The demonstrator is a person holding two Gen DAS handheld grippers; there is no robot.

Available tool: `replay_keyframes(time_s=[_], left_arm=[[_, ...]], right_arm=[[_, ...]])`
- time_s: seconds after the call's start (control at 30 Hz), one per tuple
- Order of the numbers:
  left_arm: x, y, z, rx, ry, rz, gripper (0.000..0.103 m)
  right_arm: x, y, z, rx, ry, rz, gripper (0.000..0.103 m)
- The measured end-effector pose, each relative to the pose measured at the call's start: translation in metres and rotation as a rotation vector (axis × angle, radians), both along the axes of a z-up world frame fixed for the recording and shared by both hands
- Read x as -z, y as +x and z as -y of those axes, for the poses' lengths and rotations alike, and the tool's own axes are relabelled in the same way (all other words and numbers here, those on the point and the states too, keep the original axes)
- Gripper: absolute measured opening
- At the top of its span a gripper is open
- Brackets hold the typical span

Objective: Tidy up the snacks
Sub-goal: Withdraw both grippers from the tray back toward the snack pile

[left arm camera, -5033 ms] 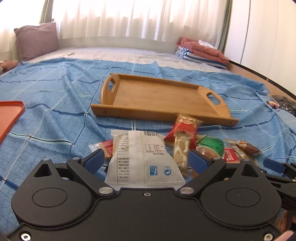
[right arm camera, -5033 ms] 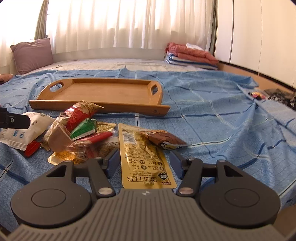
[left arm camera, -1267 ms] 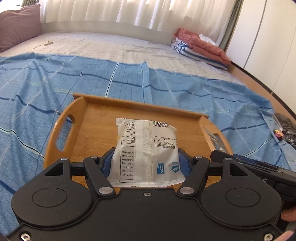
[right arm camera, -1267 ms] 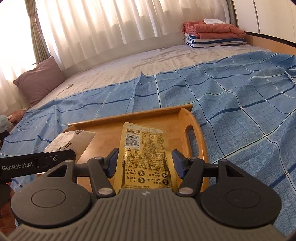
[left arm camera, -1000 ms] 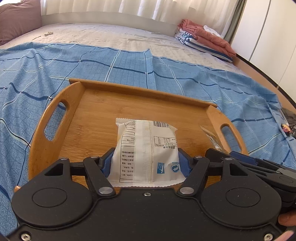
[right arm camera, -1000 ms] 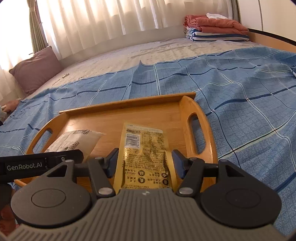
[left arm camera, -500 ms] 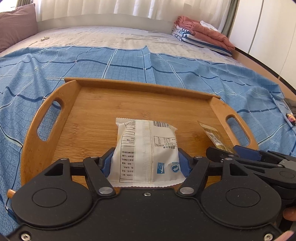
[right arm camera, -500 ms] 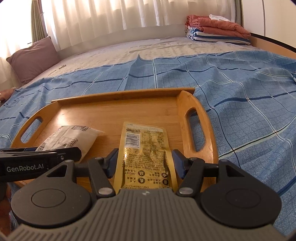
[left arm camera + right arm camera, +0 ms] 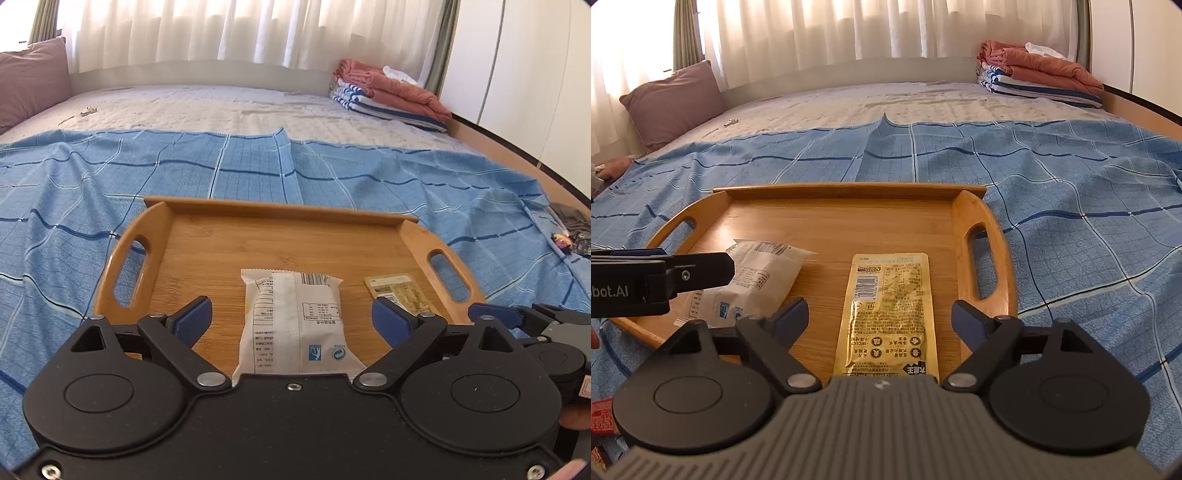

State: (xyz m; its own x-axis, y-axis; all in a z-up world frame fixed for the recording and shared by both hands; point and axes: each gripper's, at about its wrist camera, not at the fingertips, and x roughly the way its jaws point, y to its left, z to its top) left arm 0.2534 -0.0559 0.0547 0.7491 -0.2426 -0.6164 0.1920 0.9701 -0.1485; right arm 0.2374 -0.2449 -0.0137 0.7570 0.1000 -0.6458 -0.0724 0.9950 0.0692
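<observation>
A wooden tray (image 9: 229, 240) (image 9: 831, 218) with two cut-out handles lies on the blue checked bedspread. A white snack packet (image 9: 295, 317) (image 9: 757, 280) lies flat on the tray's near middle, between the blue pads of my left gripper (image 9: 291, 321). The jaws are opening and the pads stand clear of the packet. A gold snack pouch (image 9: 890, 310) (image 9: 399, 295) lies on the tray's right part, between the pads of my right gripper (image 9: 879, 317). Its jaws are opening too, with gaps on both sides of the pouch.
The blue bedspread (image 9: 74, 206) covers the near half of a bed. Folded towels and blankets (image 9: 388, 96) are stacked at the far right and a mauve pillow (image 9: 672, 103) at the far left. A red snack pack (image 9: 602, 417) lies at the lower left edge.
Both grippers have let go: the pads have spread away from the white packet and the gold pouch, which now lie on the tray. The left gripper has drawn back and up a little.
</observation>
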Motion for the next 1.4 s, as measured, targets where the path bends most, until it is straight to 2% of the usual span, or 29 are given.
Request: replay_keyframes(time_s=[0.07, 0.13, 0.33, 0.5, 0.93, 1.1, 1.23, 1.33, 1.4], left_arm=[[-0.008, -0.011, -0.005, 0.007, -0.001, 0.013, 0.096], [-0.016, -0.024, -0.009, 0.015, 0.007, 0.032, 0.097], [-0.032, -0.070, -0.030, 0.025, 0.000, 0.077, 0.100], [-0.033, -0.107, -0.048, 0.027, -0.015, 0.078, 0.101], [0.004, -0.192, -0.074, 0.094, -0.008, 0.056, 0.102], [0.019, -0.205, -0.074, 0.094, 0.001, 0.037, 0.102], [0.026, -0.212, -0.073, 0.092, 0.020, 0.045, 0.102], [0.030, -0.215, -0.073, 0.089, 0.020, 0.042, 0.101], [0.032, -0.216, -0.073, 0.096, 0.024, 0.039, 0.096]], right_arm=[[-0.009, -0.007, -0.002, -0.002, -0.013, 0.006, 0.101], [-0.018, -0.018, -0.003, -0.008, -0.017, 0.024, 0.103], [-0.035, -0.052, -0.010, -0.013, -0.027, 0.029, 0.103], [-0.038, -0.088, -0.020, -0.029, -0.021, 0.032, 0.103], [-0.030, -0.165, -0.024, -0.003, 0.022, 0.018, 0.103], [-0.020, -0.181, -0.024, 0.007, 0.020, -0.009, 0.103], [-0.014, -0.188, -0.026, -0.007, 0.012, -0.027, 0.097], [-0.011, -0.192, -0.030, -0.023, -0.024, -0.028, 0.093], [-0.009, -0.194, -0.034, -0.042, -0.065, -0.018, 0.092]])
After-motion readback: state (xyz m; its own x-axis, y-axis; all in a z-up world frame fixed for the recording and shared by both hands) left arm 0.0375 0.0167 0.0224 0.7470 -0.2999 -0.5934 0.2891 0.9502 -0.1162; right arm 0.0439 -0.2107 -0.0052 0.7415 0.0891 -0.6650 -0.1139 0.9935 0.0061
